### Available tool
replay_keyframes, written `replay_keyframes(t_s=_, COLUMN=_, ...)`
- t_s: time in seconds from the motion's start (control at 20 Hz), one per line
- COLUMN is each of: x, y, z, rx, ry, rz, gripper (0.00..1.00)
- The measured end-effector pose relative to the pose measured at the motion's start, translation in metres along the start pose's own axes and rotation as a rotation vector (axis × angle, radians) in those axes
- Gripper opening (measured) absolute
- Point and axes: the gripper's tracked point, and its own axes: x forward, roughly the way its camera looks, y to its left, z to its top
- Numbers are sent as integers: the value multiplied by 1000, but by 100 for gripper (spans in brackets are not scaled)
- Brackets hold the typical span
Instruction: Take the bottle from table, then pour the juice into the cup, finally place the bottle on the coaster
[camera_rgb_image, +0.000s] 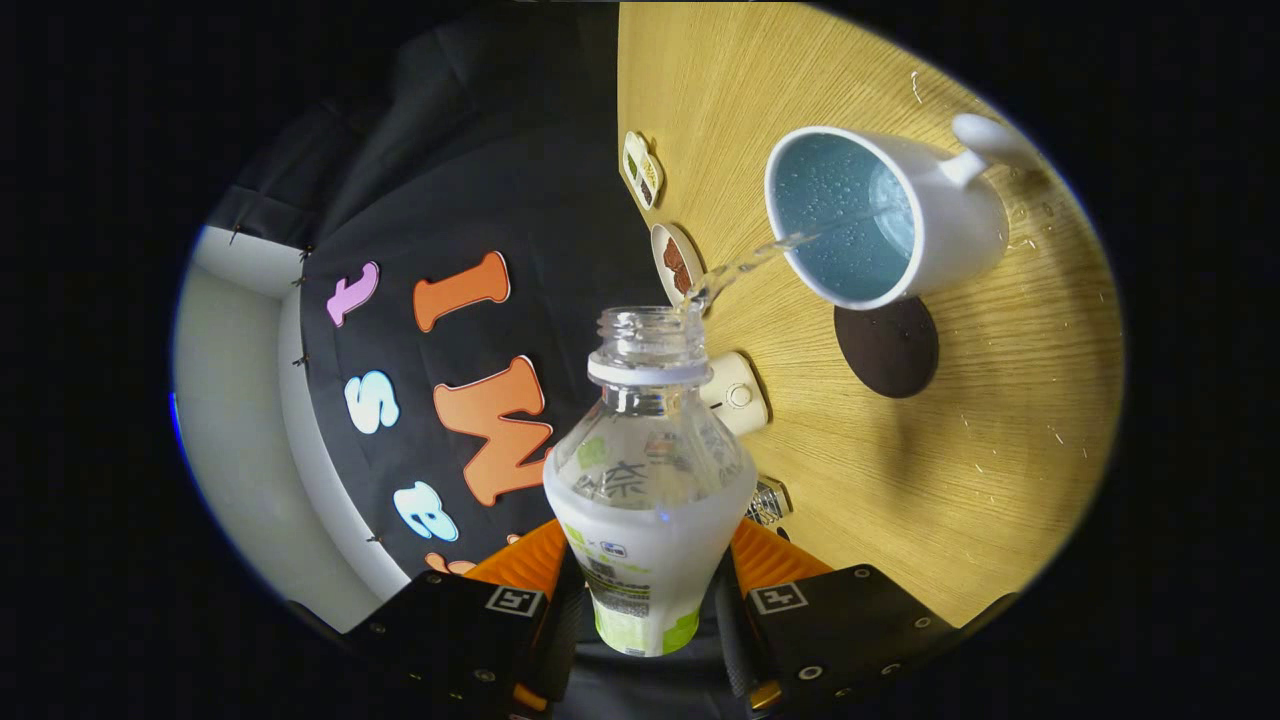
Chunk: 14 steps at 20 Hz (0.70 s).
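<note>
Gripper view, mid-pour: we see the gripper with its jaws closed on the lower body of the bottle, one finger pressing each side. The bottle's long axis runs straight ahead from the jaws, its uncapped mouth pointing away from us. A thin clear stream arcs from that mouth into the cup, which sits on the desk beyond the bottle's mouth and off to one side. The dark round coaster lies just beside the cup, nearer the jaws, and we judge it the next stop once the bottle is righted. The bottle is clear plastic with a white collar ring and a white-and-green label; little liquid seems left. The cup is white outside, blue inside, wet with droplets.
</note>
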Motion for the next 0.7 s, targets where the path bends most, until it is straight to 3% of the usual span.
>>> replay_keyframes(t_s=0.7, x=2, y=4, z=10, rx=58, ry=-17, rz=5, gripper=61)
